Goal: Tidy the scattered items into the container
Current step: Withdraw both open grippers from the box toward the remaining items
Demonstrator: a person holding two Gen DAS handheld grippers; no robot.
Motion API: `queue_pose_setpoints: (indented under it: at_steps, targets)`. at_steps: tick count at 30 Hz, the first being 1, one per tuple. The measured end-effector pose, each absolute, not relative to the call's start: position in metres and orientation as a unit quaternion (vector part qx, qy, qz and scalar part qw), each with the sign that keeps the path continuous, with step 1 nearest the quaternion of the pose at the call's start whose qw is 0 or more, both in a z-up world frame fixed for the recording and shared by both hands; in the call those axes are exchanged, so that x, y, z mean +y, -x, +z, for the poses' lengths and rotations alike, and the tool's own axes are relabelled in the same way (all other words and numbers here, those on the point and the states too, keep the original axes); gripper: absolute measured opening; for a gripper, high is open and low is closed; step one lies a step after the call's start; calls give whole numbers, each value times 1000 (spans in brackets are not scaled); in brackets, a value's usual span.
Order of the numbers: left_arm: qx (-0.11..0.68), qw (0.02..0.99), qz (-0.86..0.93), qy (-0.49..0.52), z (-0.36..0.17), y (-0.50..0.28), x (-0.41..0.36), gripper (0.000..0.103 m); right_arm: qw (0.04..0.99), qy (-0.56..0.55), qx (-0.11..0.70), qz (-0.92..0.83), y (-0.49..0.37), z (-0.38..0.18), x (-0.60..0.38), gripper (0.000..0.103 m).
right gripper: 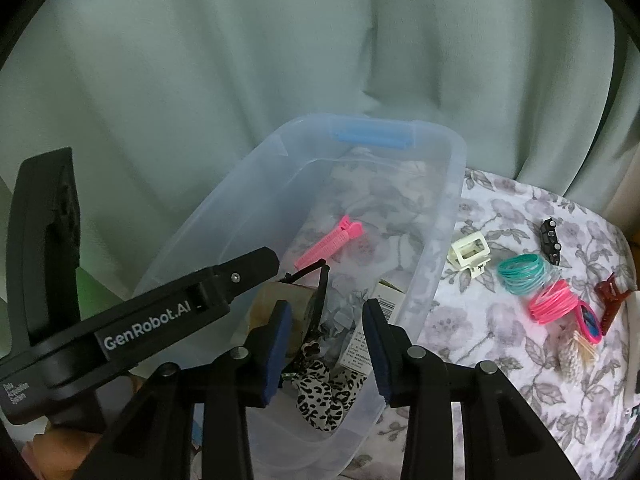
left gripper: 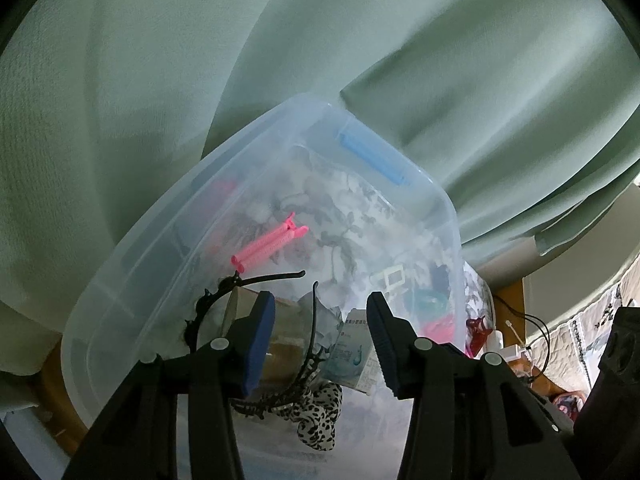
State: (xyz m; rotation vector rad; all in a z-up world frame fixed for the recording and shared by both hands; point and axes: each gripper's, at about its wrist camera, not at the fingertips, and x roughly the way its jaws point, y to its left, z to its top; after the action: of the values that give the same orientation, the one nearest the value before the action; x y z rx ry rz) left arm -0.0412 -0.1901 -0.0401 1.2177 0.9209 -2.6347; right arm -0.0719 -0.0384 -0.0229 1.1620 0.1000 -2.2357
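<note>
Both claws hang over a clear plastic container (right gripper: 436,216) with a blue handle (right gripper: 372,139) on its far rim, set on a flower-print cloth (right gripper: 520,344) before a pale green curtain (right gripper: 280,60).

The left claw (left gripper: 320,336) has its blue pads parted with nothing pinched between them; below the gap lie a black headband (left gripper: 256,280), a roll of brown tape (left gripper: 280,332) and a small printed packet (left gripper: 352,356). The right claw (right gripper: 326,344) is likewise apart and empty, poised above a leopard-print scrunchie (right gripper: 324,396) at the container's near end. A pink hair clip (right gripper: 332,242) rests farther in on the container's floor.

Outside, to the right of the container, more items lie scattered on the cloth — a cream claw clip (right gripper: 470,256) just beside the wall, a bunch of teal hair ties (right gripper: 522,278), a bunch of pink hair ties (right gripper: 554,306), a small black clip (right gripper: 550,240), a dark red clip (right gripper: 610,300) and what looks like a bundle of cotton swabs (right gripper: 576,354), though it is blurred.
</note>
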Motion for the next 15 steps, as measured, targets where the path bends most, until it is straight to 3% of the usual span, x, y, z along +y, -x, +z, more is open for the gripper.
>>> queue_pose_setpoints:
  at_steps: [15]
  targets:
    - [310, 55, -865, -391, -24, 20, -181, 49, 312, -444, 29, -840, 55, -12, -29, 42]
